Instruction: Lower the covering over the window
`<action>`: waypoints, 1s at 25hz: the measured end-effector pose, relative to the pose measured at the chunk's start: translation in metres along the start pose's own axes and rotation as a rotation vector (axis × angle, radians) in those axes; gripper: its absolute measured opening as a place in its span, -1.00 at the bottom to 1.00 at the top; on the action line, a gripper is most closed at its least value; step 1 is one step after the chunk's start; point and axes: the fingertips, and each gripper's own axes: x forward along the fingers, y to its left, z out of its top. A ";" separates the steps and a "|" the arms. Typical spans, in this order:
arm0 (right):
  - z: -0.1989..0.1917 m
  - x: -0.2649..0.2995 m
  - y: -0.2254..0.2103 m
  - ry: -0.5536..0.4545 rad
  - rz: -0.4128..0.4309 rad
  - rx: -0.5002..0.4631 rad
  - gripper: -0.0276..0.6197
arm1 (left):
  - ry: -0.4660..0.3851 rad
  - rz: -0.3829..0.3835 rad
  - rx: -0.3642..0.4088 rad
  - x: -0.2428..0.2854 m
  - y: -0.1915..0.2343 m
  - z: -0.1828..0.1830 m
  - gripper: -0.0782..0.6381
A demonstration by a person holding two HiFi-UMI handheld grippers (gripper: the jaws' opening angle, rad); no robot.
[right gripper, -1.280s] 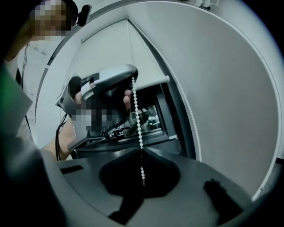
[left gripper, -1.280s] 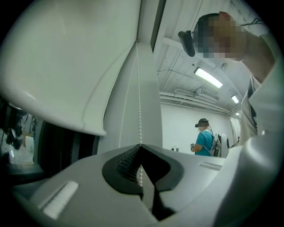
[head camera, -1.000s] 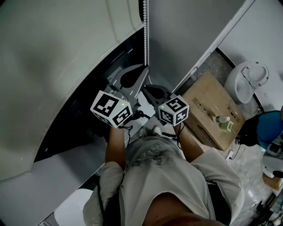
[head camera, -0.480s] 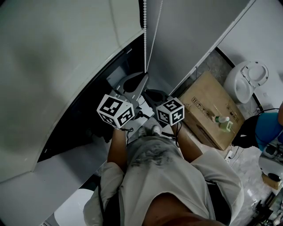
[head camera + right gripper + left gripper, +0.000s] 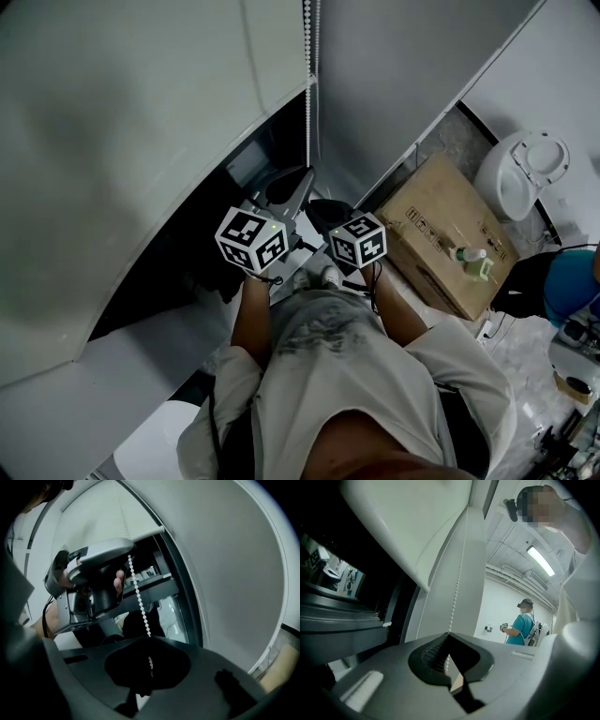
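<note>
A white roller blind (image 5: pixel 122 141) hangs over a dark window (image 5: pixel 234 187), and its bottom bar (image 5: pixel 281 103) slants across the head view. A white bead chain (image 5: pixel 307 56) drops from the top to both grippers. My left gripper (image 5: pixel 302 178) is the higher one and is shut on the bead chain (image 5: pixel 457 583), which runs straight into its closed jaws. My right gripper (image 5: pixel 317 208) sits just below and is also shut on the bead chain (image 5: pixel 138 592). The left gripper (image 5: pixel 93 573) shows above it in the right gripper view.
A cardboard box (image 5: pixel 450 234) with a small green bottle (image 5: pixel 478 264) on it stands at the right by the wall. Beyond it sits a round white object (image 5: pixel 527 169). Another person in a blue shirt (image 5: pixel 524 625) stands farther back in the room.
Both grippers have moved down together with the chain in them. The blind's bottom bar now sits lower over the window.
</note>
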 end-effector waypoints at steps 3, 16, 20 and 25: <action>-0.010 0.001 -0.002 0.011 -0.010 0.011 -0.86 | 0.011 0.002 -0.017 -0.002 0.001 -0.010 -0.76; 0.145 -0.093 0.004 -0.412 -0.004 -0.057 -0.49 | 0.018 -0.003 0.005 -0.011 -0.007 -0.014 -0.76; 0.244 -0.130 0.036 -0.613 0.066 -0.153 -0.49 | 0.033 -0.014 0.028 -0.009 -0.015 -0.014 -0.76; 0.286 -0.130 0.073 -0.691 0.169 -0.208 -0.49 | 0.044 -0.026 0.043 -0.010 -0.023 -0.015 -0.76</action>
